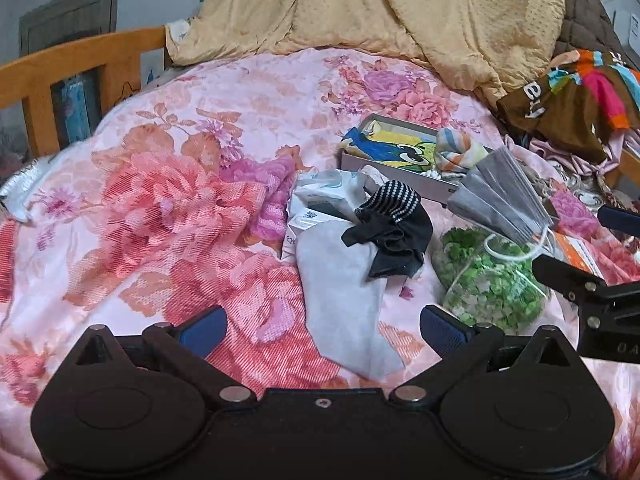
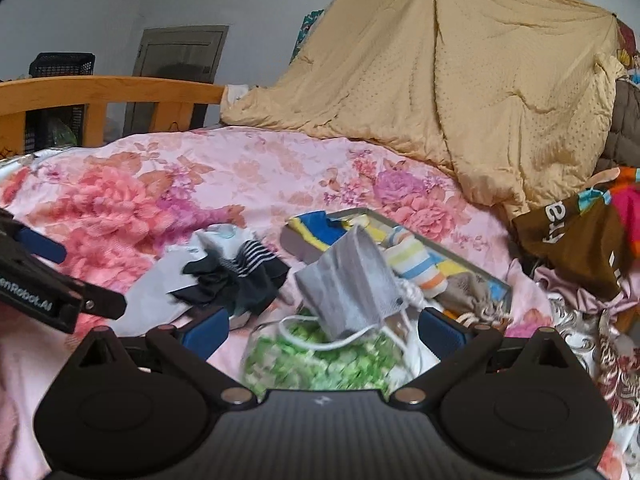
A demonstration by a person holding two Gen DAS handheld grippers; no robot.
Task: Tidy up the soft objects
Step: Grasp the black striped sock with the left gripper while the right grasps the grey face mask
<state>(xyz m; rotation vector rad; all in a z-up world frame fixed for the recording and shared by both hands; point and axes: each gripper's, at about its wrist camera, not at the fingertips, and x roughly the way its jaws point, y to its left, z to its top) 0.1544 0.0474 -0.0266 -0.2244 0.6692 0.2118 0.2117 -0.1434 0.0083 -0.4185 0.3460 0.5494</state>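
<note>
On the floral bedspread lies a black sock (image 1: 392,228) with a striped cuff, on top of a pale grey cloth (image 1: 340,300). My left gripper (image 1: 324,330) is open, its blue pads either side of that cloth's near end. A grey face mask (image 1: 500,196) leans on a clear bag of green pieces (image 1: 488,280). Behind them stands a shallow box (image 1: 352,160) holding a cartoon cloth and a striped rolled sock (image 1: 456,152). My right gripper (image 2: 324,334) is open just above the green bag (image 2: 320,360), with the mask (image 2: 348,284) ahead of it. It holds nothing.
A tan quilt (image 1: 400,8) is heaped at the back. Brown and bright clothes (image 1: 568,104) are piled at the right, a wooden bed rail (image 1: 80,56) runs along the left. White packets (image 1: 316,200) lie under the sock. An orange packet (image 1: 576,248) lies right of the green bag.
</note>
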